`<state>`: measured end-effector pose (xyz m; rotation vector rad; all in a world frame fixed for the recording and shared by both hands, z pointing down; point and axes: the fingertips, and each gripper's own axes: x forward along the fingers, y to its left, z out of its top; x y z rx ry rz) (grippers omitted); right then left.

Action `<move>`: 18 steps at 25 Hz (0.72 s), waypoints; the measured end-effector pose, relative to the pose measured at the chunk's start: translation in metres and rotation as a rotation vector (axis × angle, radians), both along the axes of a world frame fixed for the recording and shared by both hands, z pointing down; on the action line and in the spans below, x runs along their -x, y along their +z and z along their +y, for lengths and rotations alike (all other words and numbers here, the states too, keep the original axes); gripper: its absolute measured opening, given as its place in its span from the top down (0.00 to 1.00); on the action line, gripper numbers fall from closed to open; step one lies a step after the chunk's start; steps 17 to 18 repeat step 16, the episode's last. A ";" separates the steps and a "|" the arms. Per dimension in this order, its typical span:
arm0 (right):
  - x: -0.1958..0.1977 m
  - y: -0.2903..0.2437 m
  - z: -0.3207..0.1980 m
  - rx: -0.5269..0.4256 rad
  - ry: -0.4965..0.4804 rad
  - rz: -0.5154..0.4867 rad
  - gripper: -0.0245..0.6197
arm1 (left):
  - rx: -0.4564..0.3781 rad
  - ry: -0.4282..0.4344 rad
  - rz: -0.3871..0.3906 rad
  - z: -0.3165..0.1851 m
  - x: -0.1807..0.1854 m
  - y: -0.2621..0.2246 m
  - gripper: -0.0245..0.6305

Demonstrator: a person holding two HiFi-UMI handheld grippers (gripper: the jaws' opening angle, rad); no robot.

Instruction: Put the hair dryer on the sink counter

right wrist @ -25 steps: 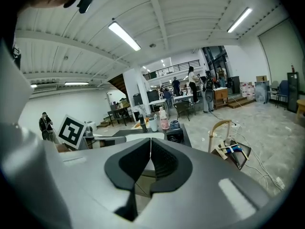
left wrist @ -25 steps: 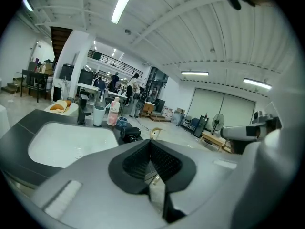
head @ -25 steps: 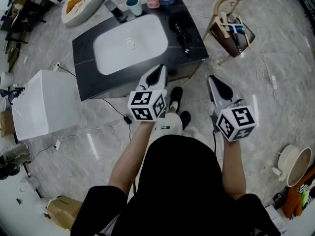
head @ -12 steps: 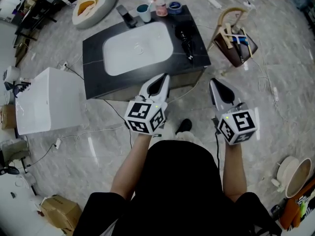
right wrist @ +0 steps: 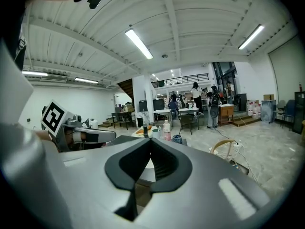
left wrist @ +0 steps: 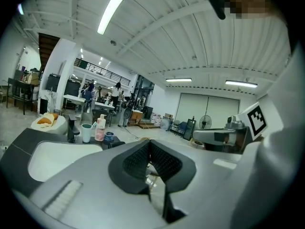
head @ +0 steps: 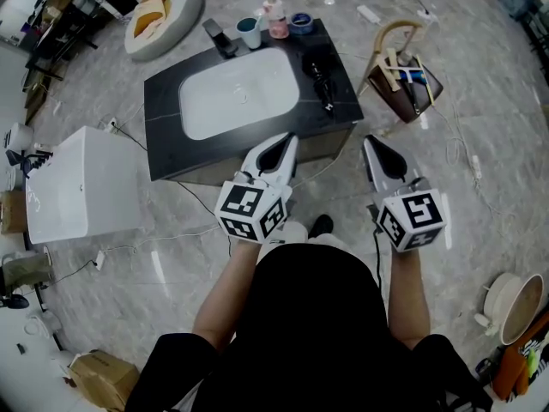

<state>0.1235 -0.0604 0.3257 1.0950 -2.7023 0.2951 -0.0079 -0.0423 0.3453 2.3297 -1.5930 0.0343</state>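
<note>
hair dryer [head: 321, 82] lies on sink counter [head: 167, 131]

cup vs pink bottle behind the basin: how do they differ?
The cup is pale teal, while the bottle is pink with a white top. The cup is open-topped, the bottle closed. The bottle stands taller than the cup. Both are upright, side by side on the counter behind the basin.
</note>
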 end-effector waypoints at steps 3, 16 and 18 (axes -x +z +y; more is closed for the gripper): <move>0.002 0.002 0.002 0.004 0.000 0.005 0.95 | 0.002 0.011 0.014 -0.001 -0.001 0.001 0.96; 0.006 0.003 -0.001 0.013 0.010 0.004 0.95 | 0.003 0.049 -0.007 -0.008 -0.004 0.000 0.96; 0.006 0.003 -0.001 0.013 0.010 0.004 0.95 | 0.003 0.049 -0.007 -0.008 -0.004 0.000 0.96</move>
